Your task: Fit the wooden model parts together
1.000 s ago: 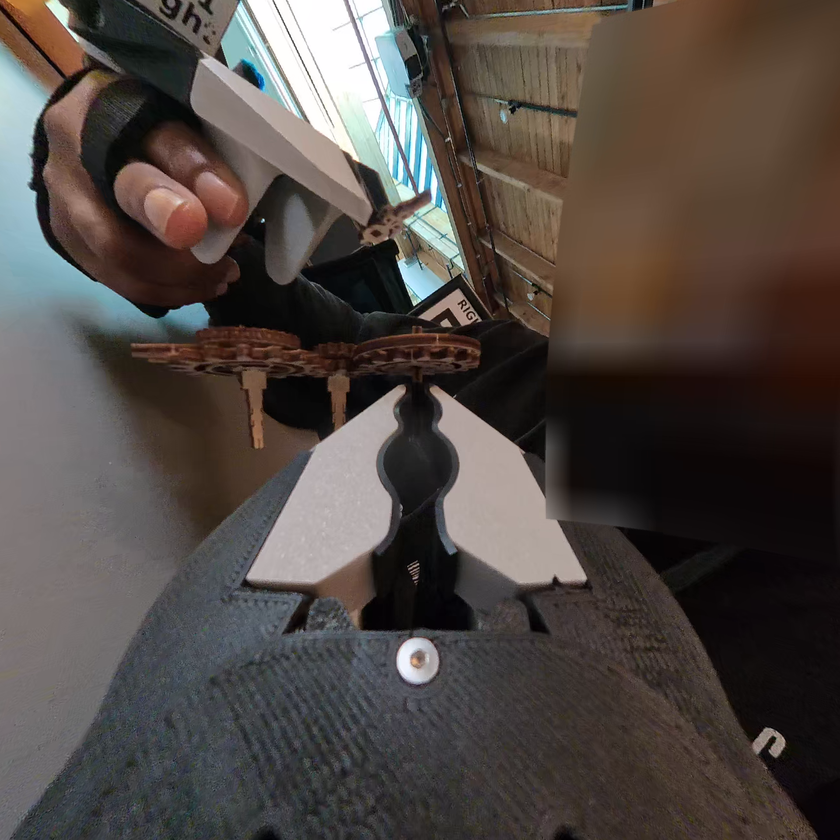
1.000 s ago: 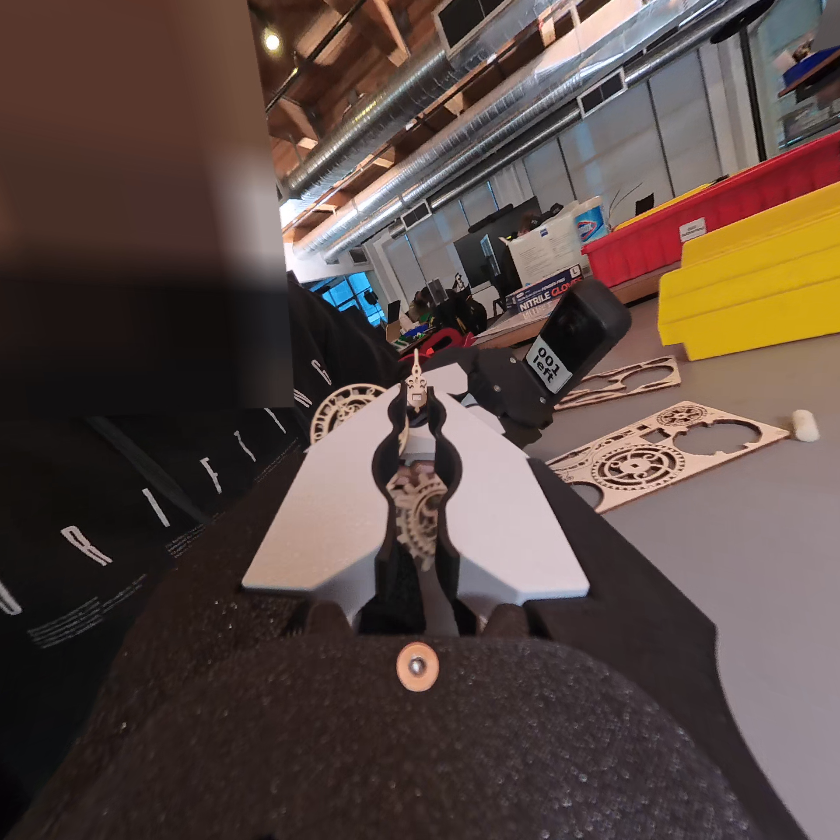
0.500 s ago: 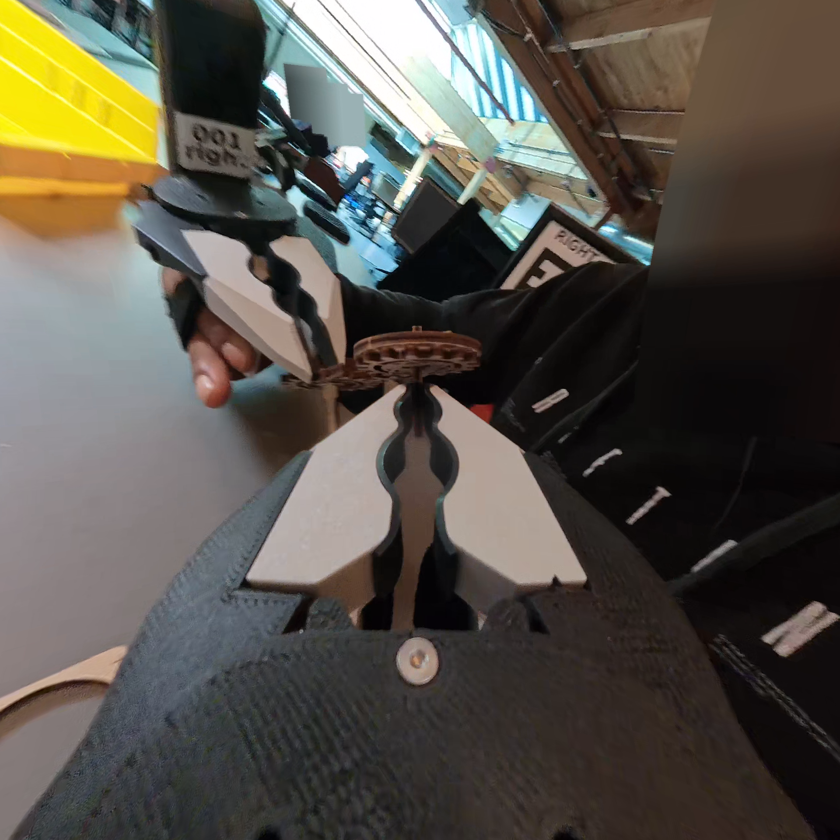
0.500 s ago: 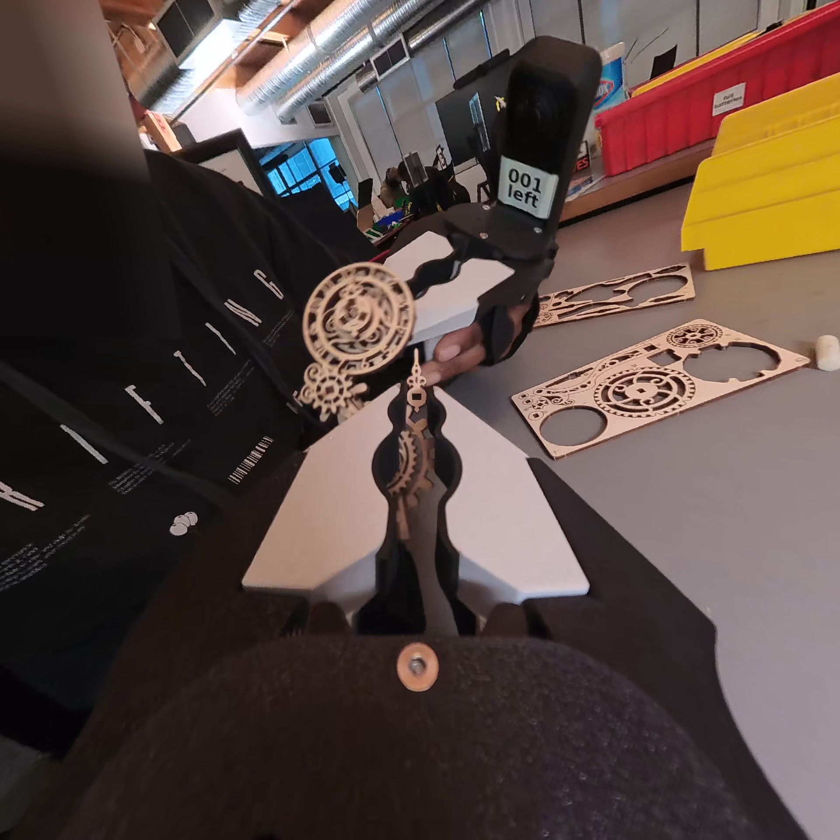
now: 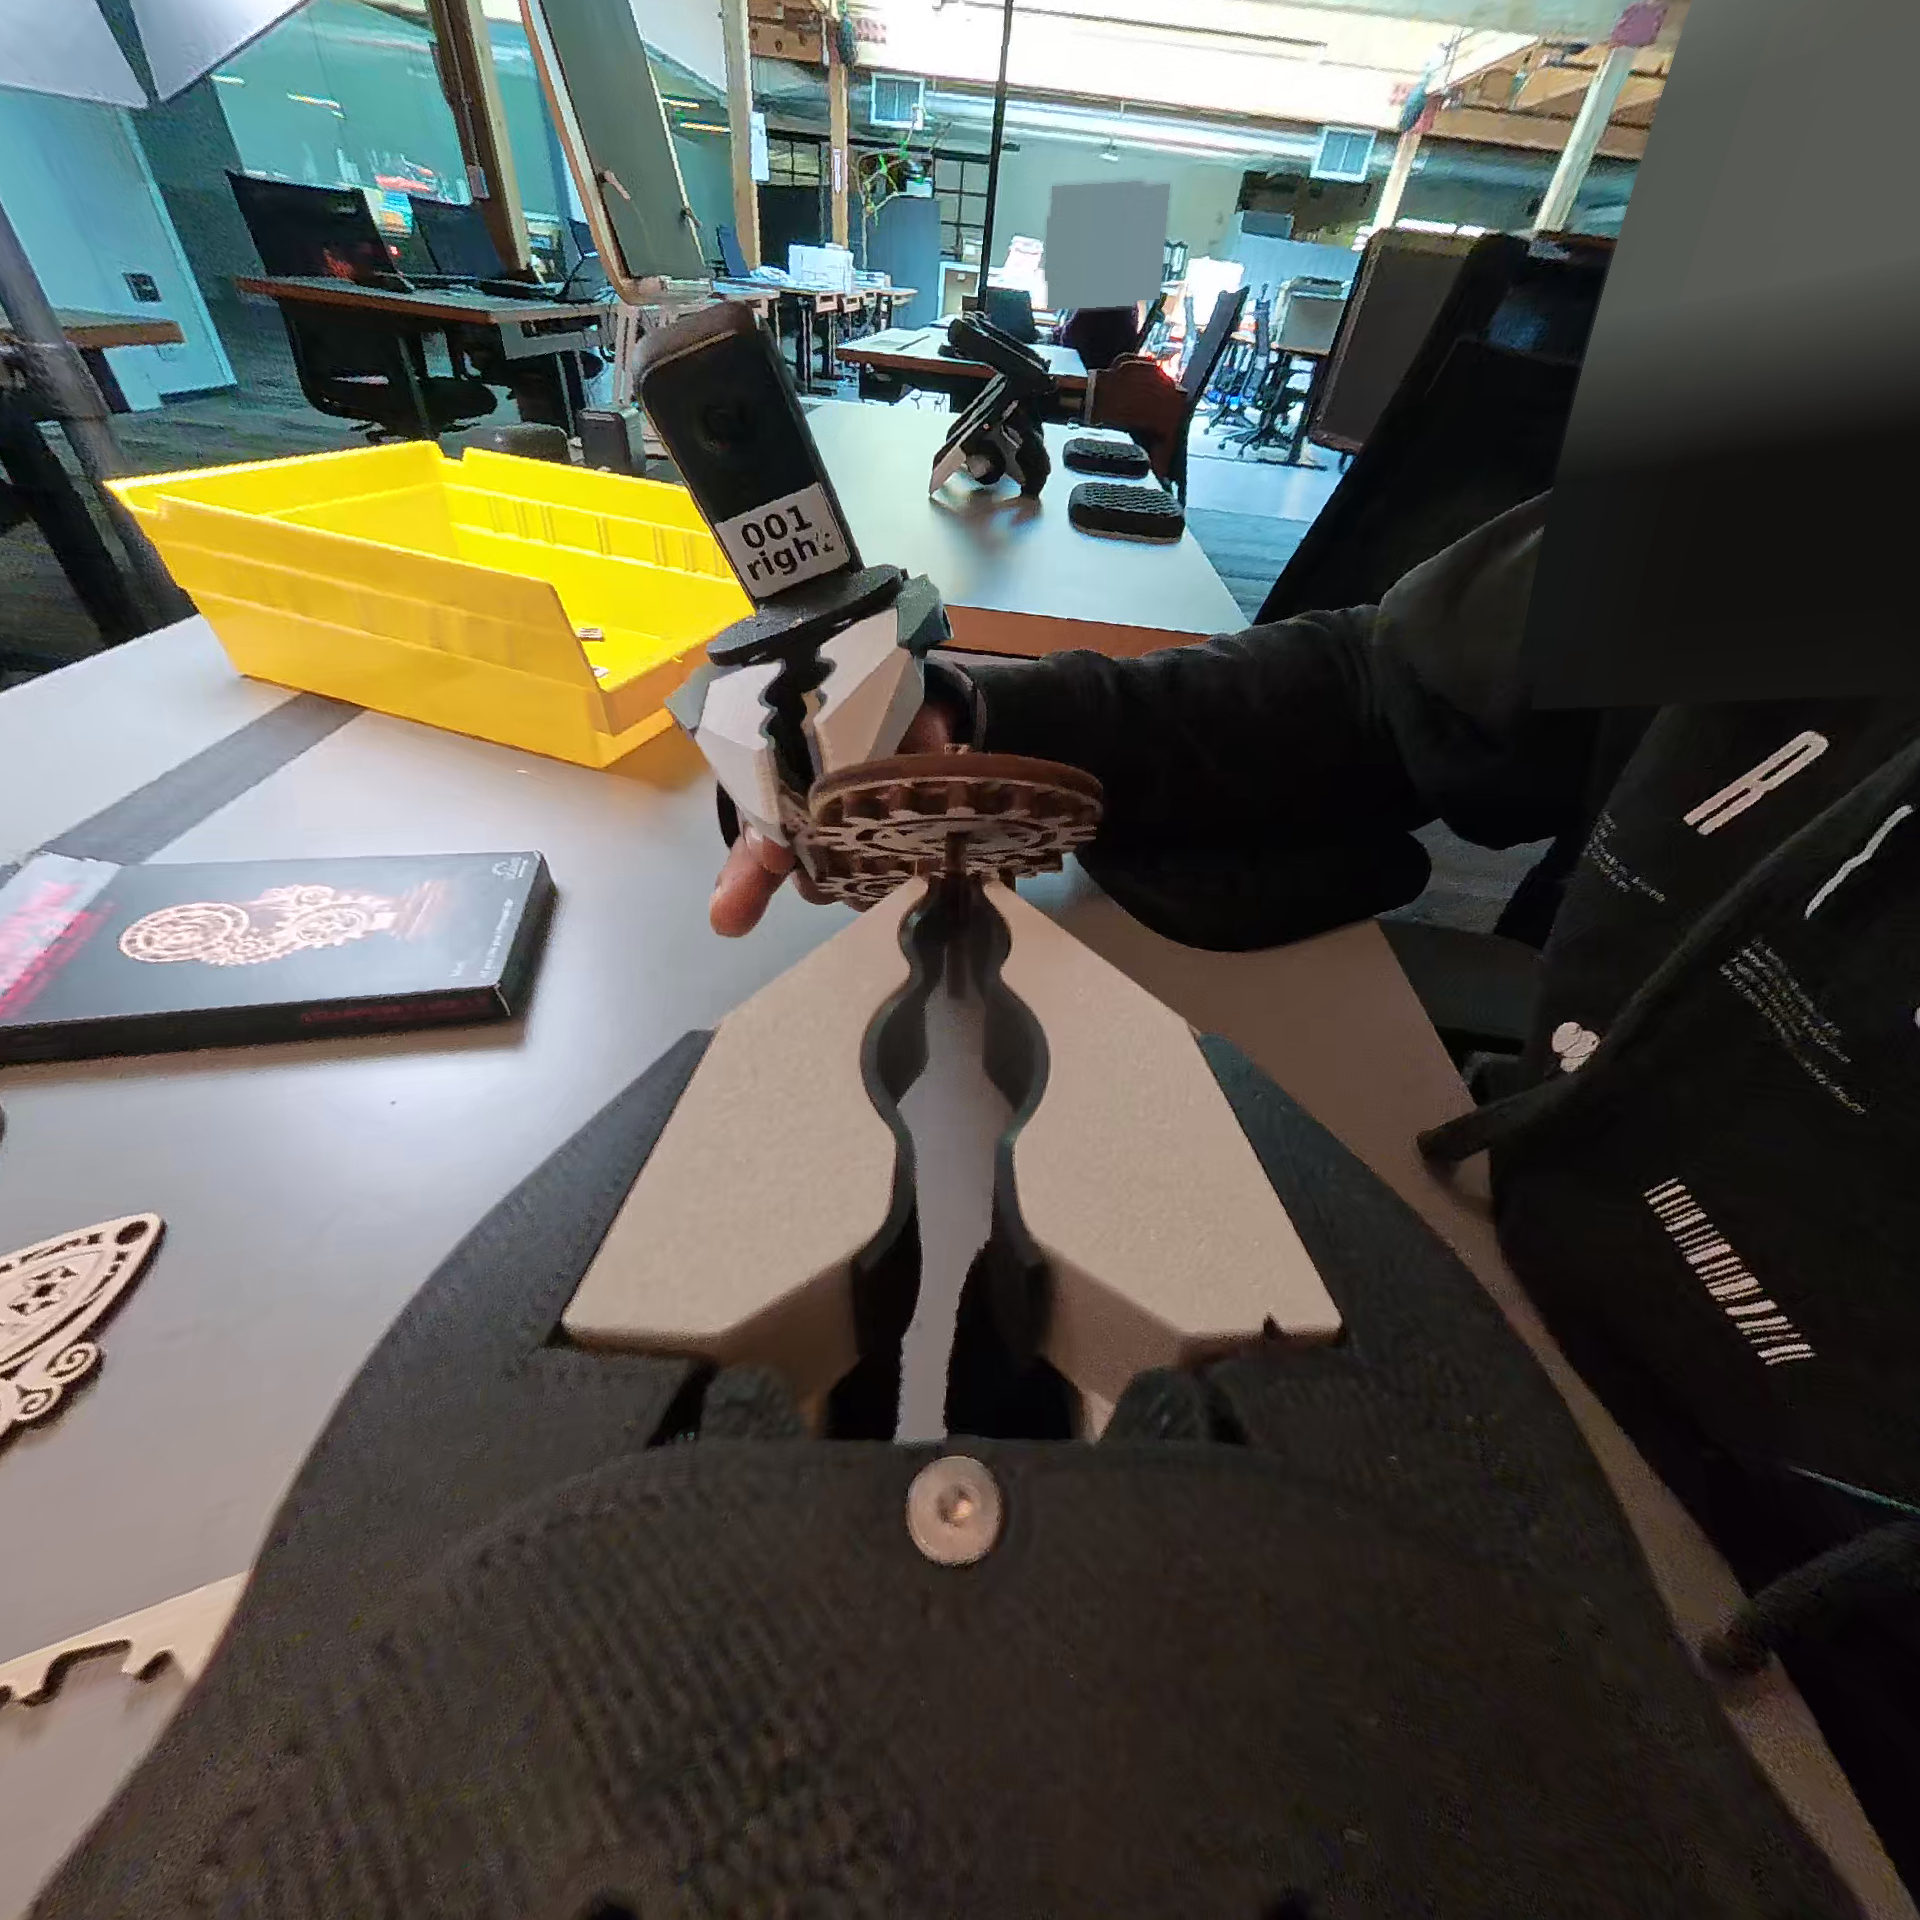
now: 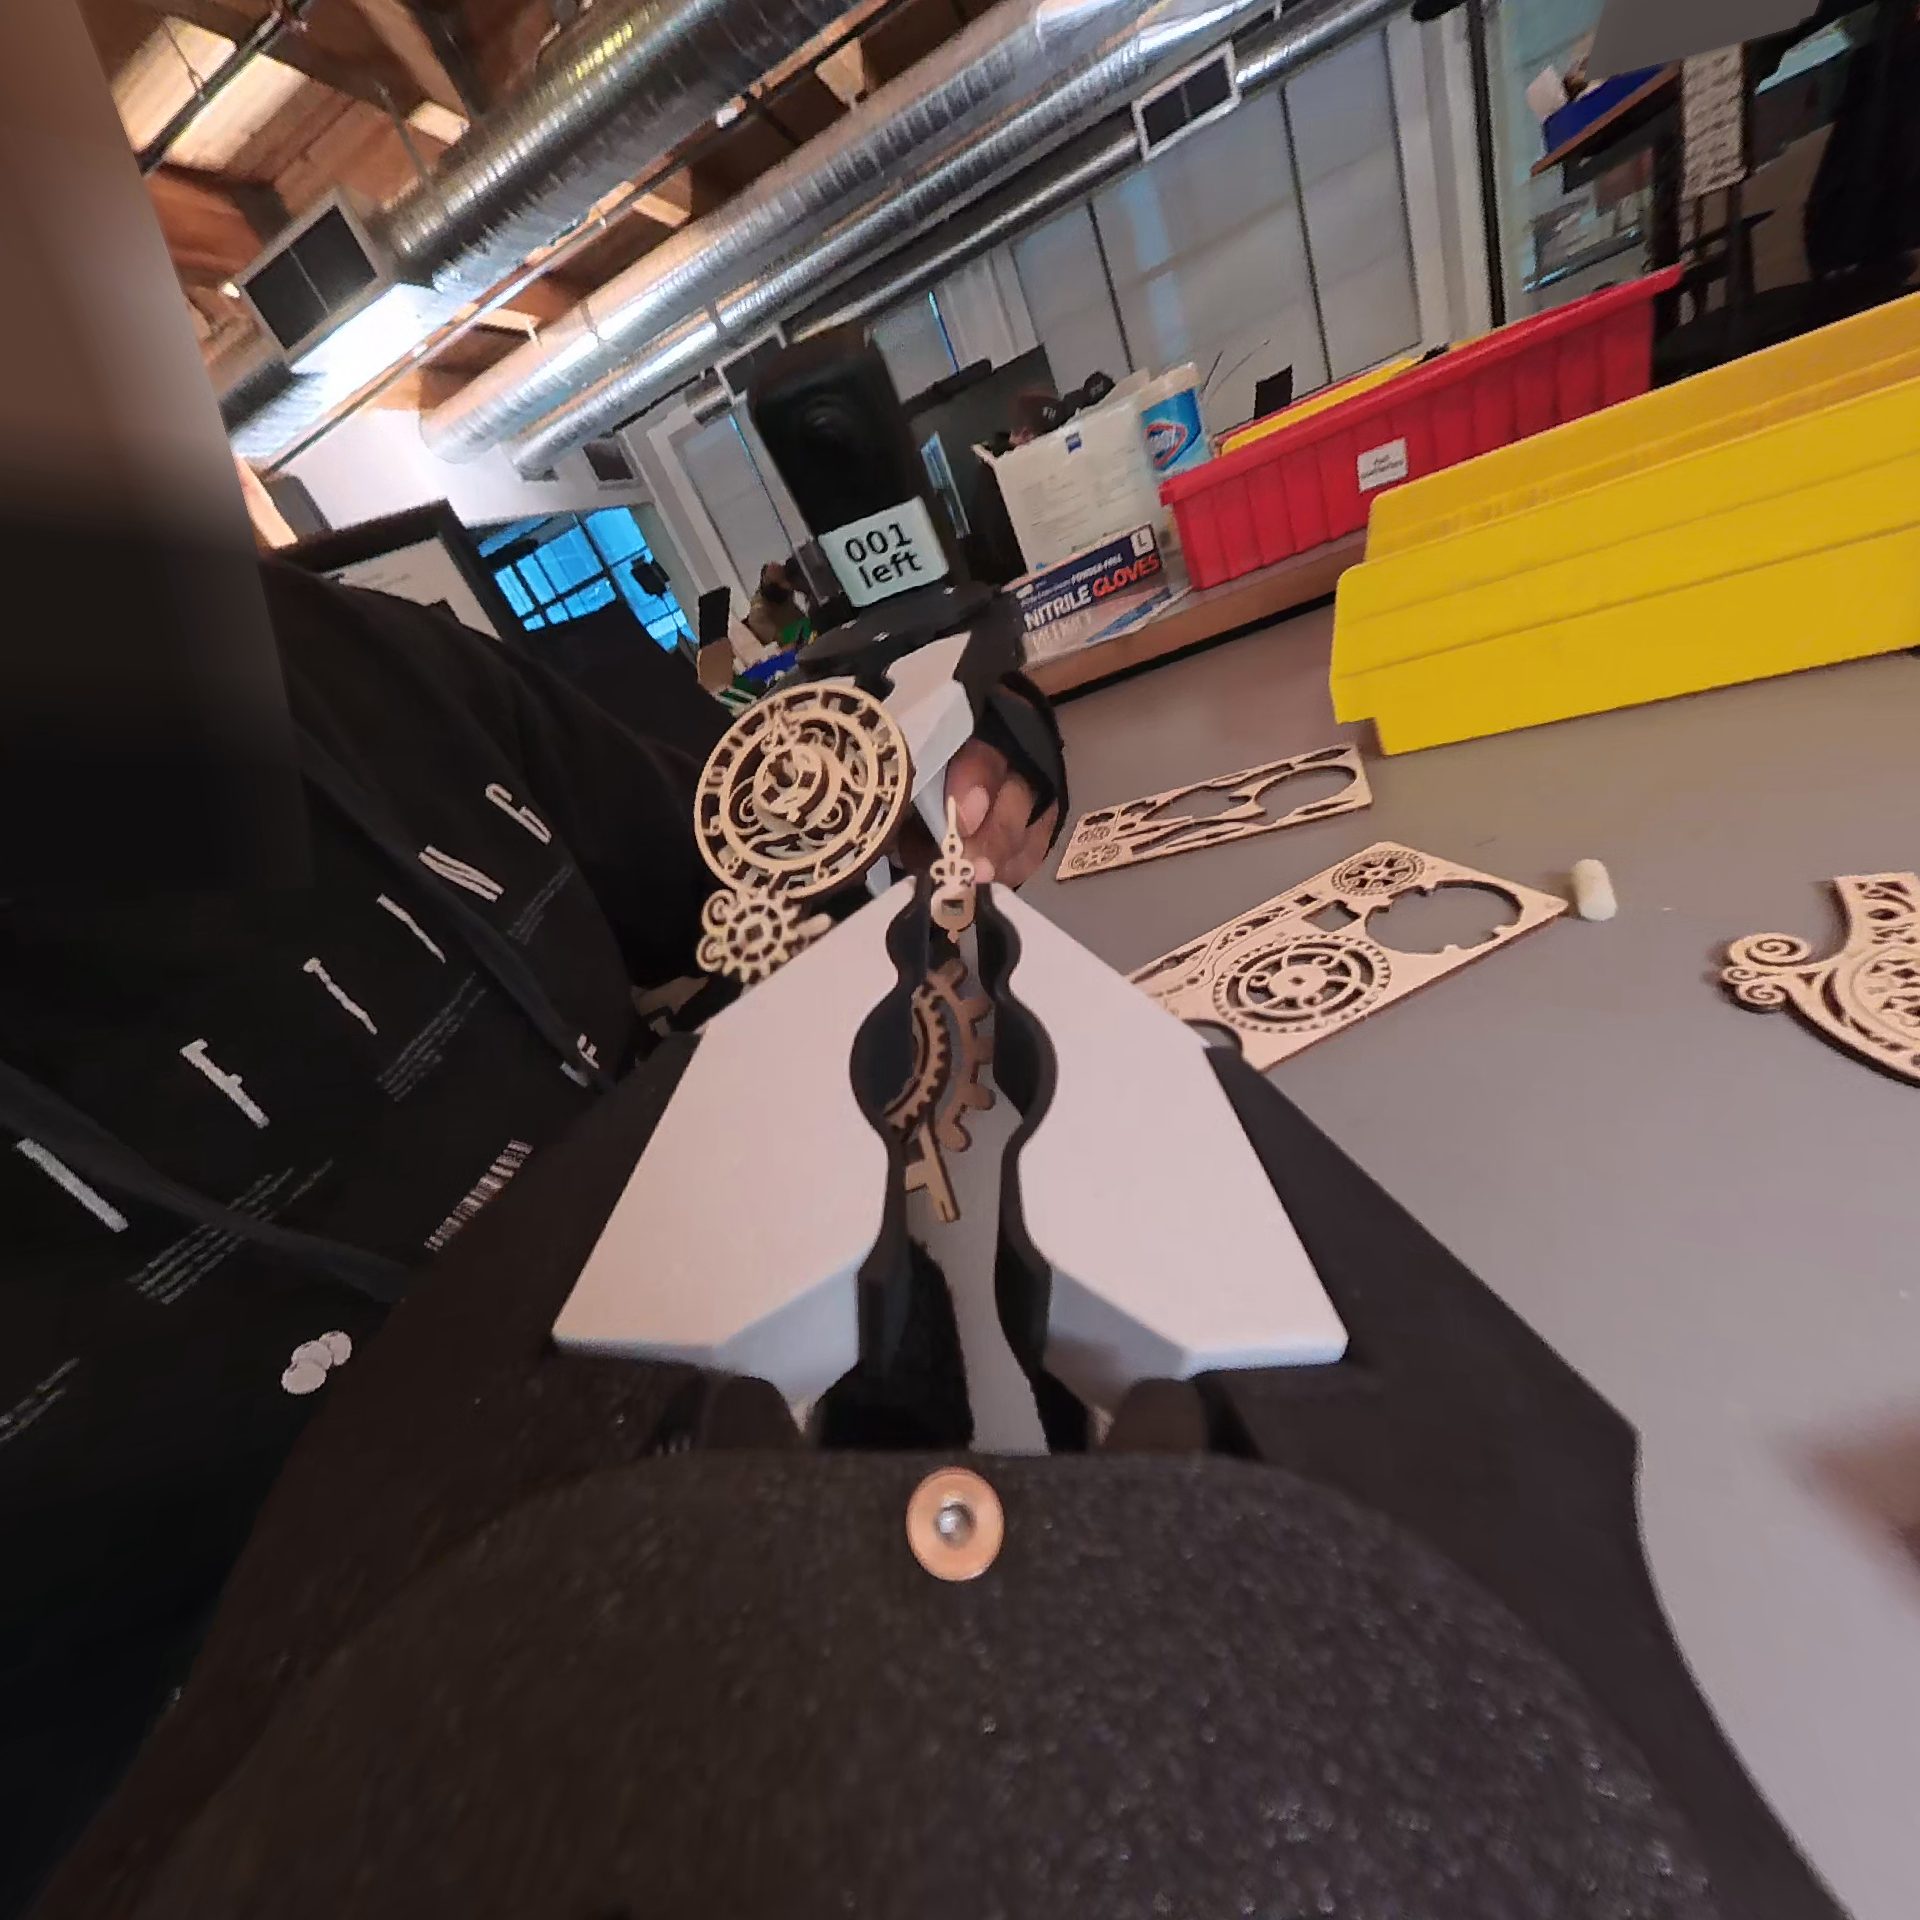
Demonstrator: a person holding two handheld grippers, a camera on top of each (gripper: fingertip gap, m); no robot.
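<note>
Wooden gearwork fills the middle of both my views. My left gripper (image 5: 954,914) has its jaws drawn almost fully together at the tips, clamped on the thin stem under a round gear disc (image 5: 954,810), which lies flat and edge-on to that camera just above the fingertips. Seen from the right wrist view, the same disc (image 6: 800,790) faces me as a pierced clock-like dial with a smaller cog (image 6: 750,933) hanging at its lower edge, held up off the grey table (image 6: 1558,1195).

My right gripper (image 6: 951,909) is likewise closed down to a narrow slit, pinching a slim pointer-shaped piece (image 6: 951,878) that stands upright out of the tips. Another gear part (image 6: 935,1060) shows in the gap behind the tips; I cannot tell whether it is gripped or lies beyond. The pointer sits just beside the dial, apart from it.

In the left wrist view the right gripper (image 5: 795,774) points down toward me with its tips right at the disc's left rim, the gloved hand (image 5: 769,862) wrapped beneath it, fingers curled, forearm reaching in from the right in a dark sleeve.

On the table lie a yellow bin (image 5: 416,582), a dark box (image 5: 260,951), and two punched-out plywood sheets (image 6: 1340,951).
</note>
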